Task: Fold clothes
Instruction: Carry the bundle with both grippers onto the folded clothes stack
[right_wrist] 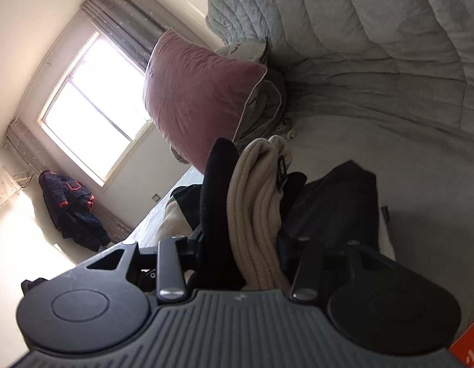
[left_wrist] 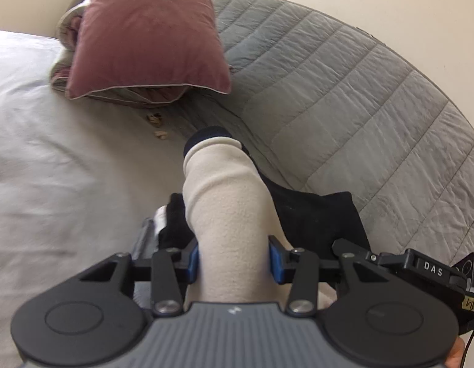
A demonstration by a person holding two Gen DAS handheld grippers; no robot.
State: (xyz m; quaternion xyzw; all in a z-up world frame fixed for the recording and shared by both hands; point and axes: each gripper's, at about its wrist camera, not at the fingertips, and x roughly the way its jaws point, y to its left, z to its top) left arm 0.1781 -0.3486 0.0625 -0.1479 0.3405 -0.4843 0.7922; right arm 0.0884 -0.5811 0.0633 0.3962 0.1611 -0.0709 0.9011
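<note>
Gripping cream-and-black garment (left_wrist: 227,214), both grippers.

Cream-and-black garment (left_wrist: 224,202) (mauve pillow (left_wrist: 148,33), grey quilt (left_wrist: 344,98)).

Garment (left_wrist: 224,202): between the jaws of the left gripper (left_wrist: 234,260), extending ahead. Pillow (left_wrist: 148,36): ahead-left, on the bed (left_wrist: 53,168). Quilt (left_wrist: 344,98): ahead-right. Right gripper (right_wrist: 252,245): garment between jaws; window (right_wrist: 93,104) far left.

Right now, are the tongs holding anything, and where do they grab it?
Yes. The left tongs pinch a cream fleece sleeve partway along it. The right tongs clamp a bunched cream and black garment; which part cannot be told.
</note>
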